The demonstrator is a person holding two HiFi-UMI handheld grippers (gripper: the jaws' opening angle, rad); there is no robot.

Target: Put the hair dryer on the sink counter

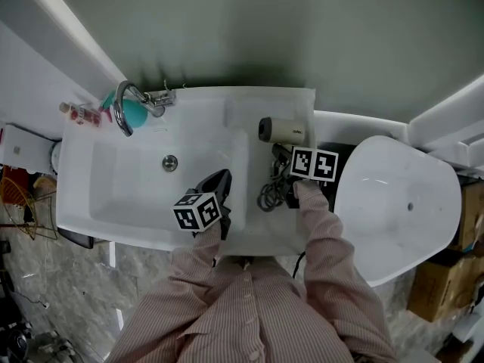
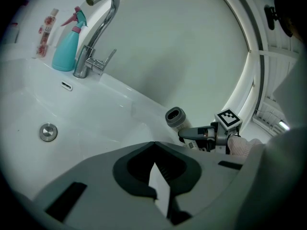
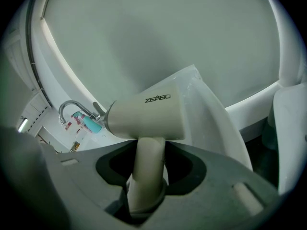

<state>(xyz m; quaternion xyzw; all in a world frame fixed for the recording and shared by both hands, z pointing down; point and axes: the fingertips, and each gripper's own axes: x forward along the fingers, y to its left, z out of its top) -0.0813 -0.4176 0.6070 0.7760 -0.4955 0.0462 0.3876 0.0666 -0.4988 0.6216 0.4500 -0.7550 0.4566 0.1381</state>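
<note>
A cream hair dryer is over the white sink counter, right of the basin, with its nozzle pointing left. My right gripper is shut on its handle. In the right gripper view the handle runs down between the jaws and the body lies across in front. The dryer's dark cord is coiled on the counter near the front edge. My left gripper hovers at the basin's right edge, shut with nothing in it. From the left gripper view the dryer's nozzle and the right gripper show.
A chrome faucet and a teal spray bottle stand at the back left of the basin, whose drain sits in the middle. A white toilet is just right of the counter. Cardboard boxes lie at the far right.
</note>
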